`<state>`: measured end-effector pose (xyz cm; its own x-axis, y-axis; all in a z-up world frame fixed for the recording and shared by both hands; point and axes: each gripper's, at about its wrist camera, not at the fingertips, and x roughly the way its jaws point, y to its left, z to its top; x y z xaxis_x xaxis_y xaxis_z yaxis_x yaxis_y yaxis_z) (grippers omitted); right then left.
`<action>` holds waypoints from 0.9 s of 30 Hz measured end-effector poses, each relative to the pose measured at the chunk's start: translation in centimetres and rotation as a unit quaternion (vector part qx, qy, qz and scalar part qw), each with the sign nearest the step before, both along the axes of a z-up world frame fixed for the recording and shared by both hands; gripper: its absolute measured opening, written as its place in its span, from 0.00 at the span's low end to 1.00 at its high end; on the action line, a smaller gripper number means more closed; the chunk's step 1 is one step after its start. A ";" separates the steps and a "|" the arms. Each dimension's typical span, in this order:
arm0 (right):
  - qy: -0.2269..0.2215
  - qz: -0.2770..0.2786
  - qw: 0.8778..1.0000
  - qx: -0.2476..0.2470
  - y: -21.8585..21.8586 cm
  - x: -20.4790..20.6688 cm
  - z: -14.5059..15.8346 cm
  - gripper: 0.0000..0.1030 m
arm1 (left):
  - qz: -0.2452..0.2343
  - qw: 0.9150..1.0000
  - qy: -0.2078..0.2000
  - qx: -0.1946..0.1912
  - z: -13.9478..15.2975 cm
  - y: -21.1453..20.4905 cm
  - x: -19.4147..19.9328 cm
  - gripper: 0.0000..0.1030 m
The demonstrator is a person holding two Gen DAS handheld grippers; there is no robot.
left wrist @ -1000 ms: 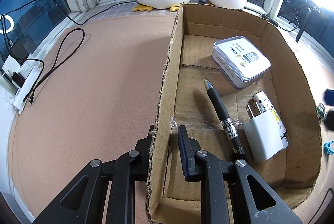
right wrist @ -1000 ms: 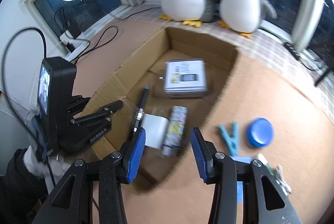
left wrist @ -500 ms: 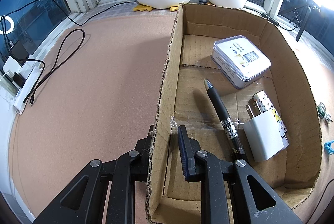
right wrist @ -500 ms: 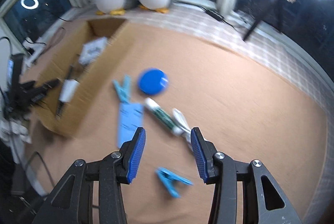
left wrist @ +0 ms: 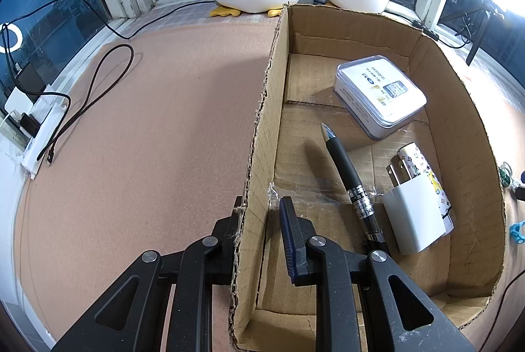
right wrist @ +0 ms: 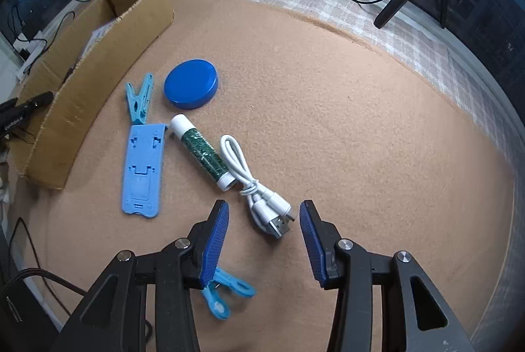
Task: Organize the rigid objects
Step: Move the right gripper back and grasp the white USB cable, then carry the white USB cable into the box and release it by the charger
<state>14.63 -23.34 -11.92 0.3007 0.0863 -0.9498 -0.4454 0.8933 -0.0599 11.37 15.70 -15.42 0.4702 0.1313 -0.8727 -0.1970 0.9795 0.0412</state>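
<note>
A: Where do the loose things lie?

B: On the tan surface, just right of the cardboard box. A blue round lid, a blue clothespin, a flat blue phone stand, a green glue stick and a coiled white USB cable lie close together. The clothespin's tail touches the stand's top edge; the cable runs just beside the glue stick.

A: And the right gripper?

B: Its blue fingers stand wide apart and hold nothing, with the cable's plug end lying between their tips. A second blue clothespin lies partly under the left finger. To the right the surface is bare out to its curved edge.

A: What about the box itself?

B: In the left wrist view, it holds a white tin, a black pen, a white charger and a patterned tube just beside the charger.

A: The left gripper?

B: It straddles the box's torn left wall, one finger outside and one inside. Whether it presses the cardboard cannot be told.
</note>
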 end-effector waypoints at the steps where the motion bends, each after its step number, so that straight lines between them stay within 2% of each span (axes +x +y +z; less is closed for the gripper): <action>1: 0.000 0.003 1.000 -0.004 0.1 0.2 -0.2 0.40 | 0.000 1.000 0.000 0.000 0.0 0.0 0.0 0.21; 7: -0.001 0.023 0.999 -0.032 1.0 1.2 -1.1 0.40 | 0.002 1.000 0.001 -0.002 0.0 0.1 -0.1 0.21; 11: 0.000 0.022 0.999 -0.033 1.1 1.9 -1.4 0.40 | 0.002 1.000 0.001 -0.002 0.0 0.1 -0.1 0.21; 13: 0.003 0.021 0.999 -0.027 1.1 2.0 -1.4 0.35 | 0.002 1.000 0.001 -0.003 -0.1 0.1 -0.2 0.21; 15: 0.010 0.022 1.000 -0.018 1.1 2.1 -1.5 0.25 | 0.003 1.000 0.001 -0.002 -0.1 0.1 -0.2 0.21; 18: 0.010 0.030 0.999 -0.019 1.5 1.7 -1.5 0.19 | 0.003 1.000 0.001 -0.002 -0.1 0.1 -0.1 0.21; 27: 0.014 0.009 1.000 0.006 0.8 1.1 -1.0 0.16 | 0.003 1.000 0.001 -0.002 -0.1 0.1 -0.1 0.21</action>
